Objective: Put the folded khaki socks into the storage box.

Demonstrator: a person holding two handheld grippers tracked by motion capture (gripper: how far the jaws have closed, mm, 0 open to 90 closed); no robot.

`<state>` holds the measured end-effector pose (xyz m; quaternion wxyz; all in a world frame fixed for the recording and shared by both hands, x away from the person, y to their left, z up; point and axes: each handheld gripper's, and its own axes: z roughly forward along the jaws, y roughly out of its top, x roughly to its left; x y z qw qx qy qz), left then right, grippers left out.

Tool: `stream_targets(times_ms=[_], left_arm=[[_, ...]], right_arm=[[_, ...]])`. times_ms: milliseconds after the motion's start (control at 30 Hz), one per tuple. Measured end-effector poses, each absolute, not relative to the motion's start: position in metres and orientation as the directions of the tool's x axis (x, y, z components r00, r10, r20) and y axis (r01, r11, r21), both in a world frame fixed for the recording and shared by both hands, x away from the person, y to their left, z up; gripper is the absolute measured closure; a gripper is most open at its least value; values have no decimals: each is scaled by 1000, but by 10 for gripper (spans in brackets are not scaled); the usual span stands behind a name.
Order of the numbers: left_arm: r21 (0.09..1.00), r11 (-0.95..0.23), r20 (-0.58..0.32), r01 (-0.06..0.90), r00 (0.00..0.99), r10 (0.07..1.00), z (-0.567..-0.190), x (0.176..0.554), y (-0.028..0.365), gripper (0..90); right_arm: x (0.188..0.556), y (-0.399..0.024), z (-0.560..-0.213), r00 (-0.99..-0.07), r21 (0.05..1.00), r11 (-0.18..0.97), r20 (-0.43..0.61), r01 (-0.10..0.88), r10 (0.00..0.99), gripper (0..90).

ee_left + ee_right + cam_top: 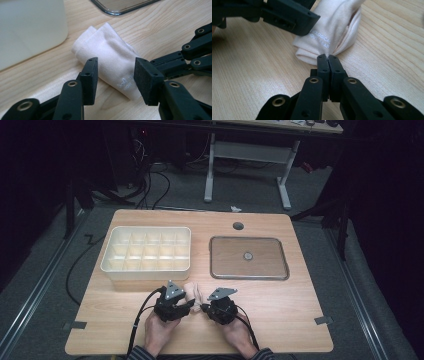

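A small folded cloth (194,293) lay on the wooden table (280,320), close to the person's edge and just in front of the white divided tray (146,251). The two grippers met over it. The right gripper (328,58) had its jaws pressed together on a corner of the fabric, pinching the near edge, which I took to be a way of anchoring the bundle so it could not unroll or slide. The left gripper (114,75) stood with its jaws apart on either side of the roll, the pads clear of the fabric, as though it had let go and left the holding to its partner.

The cloth looked like soft, pale cream knit, folded over on itself into a loose, rounded wad with faint white lettering printed on one face. The jaws were matte black plastic with brass-coloured rivets, blocky and flat-faced. The tabletop showed a light wood grain. Farther right sat a shallow metal tray (249,258), rectangular with rounded corners and a dull shine.
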<state>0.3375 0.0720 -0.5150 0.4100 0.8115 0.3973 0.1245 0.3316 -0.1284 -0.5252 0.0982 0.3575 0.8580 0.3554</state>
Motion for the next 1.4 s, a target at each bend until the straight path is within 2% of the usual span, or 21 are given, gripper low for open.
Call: stream_targets(times_ms=[467,667,733,800,867,900,1233,1400], left_arm=[[746,-349,-132,568,639,758,-525,348,70,571],[742,-337,-153,580,636,757,-524,351,73,546],[744,-324,-167,585,632,757,-524,351,75,525],[740,-307,-193,598,627,755,-524,353,77,472],[742,-286,-216,607,619,755,-522,354,81,455],[746,-274,-221,607,614,758,-521,355,82,425],[743,-214,-261,634,569,780,-517,360,89,371],[740,-214,-258,637,563,785,-511,366,90,354]], right_arm=[[331,-125,-526,-724,688,500,52,526,688,891],[332,-125,-527,-722,695,494,52,523,690,880],[331,-125,-527,-720,698,491,51,521,692,847],[331,-127,-527,-710,707,474,58,525,702,777],[330,-129,-525,-710,714,464,65,524,701,762],[328,-132,-523,-706,725,457,57,515,706,721],[318,-156,-514,-688,747,438,37,501,725,646],[320,-178,-512,-641,757,405,24,513,767,630]])
